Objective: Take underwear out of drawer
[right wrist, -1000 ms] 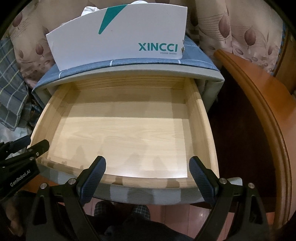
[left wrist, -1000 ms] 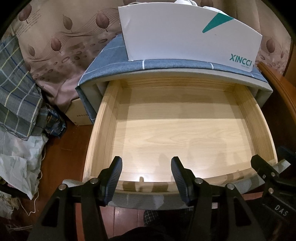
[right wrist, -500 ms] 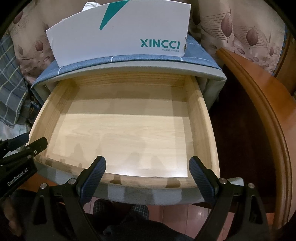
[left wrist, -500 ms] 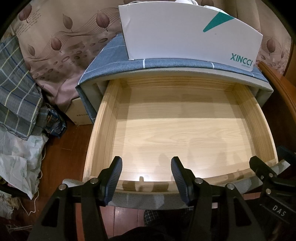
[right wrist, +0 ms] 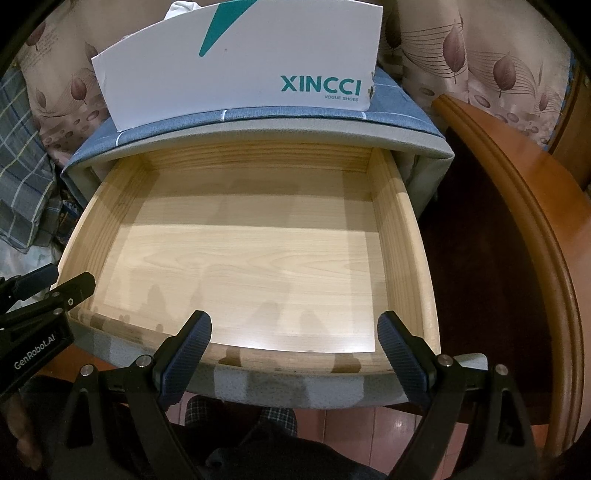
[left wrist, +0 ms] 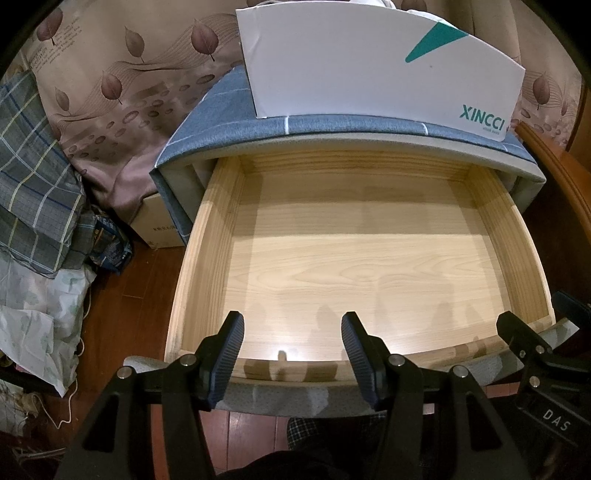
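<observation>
The wooden drawer is pulled out of a blue fabric-covered cabinet; it also shows in the right wrist view. Its pale wood floor is bare and no underwear shows inside. White cloth pokes out behind the white XINCCI shoebox on the cabinet top. My left gripper is open and empty above the drawer's front edge. My right gripper is open wider and empty, also over the front edge. Each gripper shows at the edge of the other's view.
A leaf-patterned curtain hangs behind. Plaid bedding and white bags lie at the left on the wood floor. A cardboard box stands beside the cabinet. A curved brown wooden edge runs along the right.
Both grippers have drifted slightly; the right wrist view has moved a little closer to the drawer. Jaw openings are unchanged and the drawer has not moved.
</observation>
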`<state>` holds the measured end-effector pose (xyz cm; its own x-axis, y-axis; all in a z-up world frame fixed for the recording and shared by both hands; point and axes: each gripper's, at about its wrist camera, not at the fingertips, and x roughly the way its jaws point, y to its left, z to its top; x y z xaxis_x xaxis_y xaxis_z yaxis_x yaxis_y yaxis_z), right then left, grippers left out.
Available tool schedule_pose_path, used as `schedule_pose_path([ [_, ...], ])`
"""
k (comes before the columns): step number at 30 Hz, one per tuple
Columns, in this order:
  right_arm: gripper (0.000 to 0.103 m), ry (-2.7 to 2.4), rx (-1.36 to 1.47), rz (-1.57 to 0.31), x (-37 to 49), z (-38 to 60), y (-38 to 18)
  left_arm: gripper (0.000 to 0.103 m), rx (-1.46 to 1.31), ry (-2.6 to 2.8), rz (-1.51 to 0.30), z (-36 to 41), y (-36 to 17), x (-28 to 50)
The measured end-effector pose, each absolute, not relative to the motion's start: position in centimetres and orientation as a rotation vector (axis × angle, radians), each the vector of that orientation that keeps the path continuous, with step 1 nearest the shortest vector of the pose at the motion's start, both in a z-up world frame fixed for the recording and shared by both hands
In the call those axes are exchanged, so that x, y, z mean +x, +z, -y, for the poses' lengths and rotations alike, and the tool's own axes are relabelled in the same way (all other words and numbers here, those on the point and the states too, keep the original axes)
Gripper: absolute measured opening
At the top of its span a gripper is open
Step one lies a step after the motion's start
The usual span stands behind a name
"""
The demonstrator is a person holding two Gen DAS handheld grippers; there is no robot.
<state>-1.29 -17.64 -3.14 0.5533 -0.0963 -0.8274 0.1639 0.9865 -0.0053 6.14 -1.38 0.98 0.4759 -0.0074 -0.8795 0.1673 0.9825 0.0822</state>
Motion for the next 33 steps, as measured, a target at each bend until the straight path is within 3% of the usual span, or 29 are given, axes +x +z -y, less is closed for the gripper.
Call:
schedule_pose_path([
  [33,0.089,-0.155,0.073,-0.973,-1.21,17.47,-3.29,0.056,0.171,-0.106,-1.062,1.24,1.02,5.88],
])
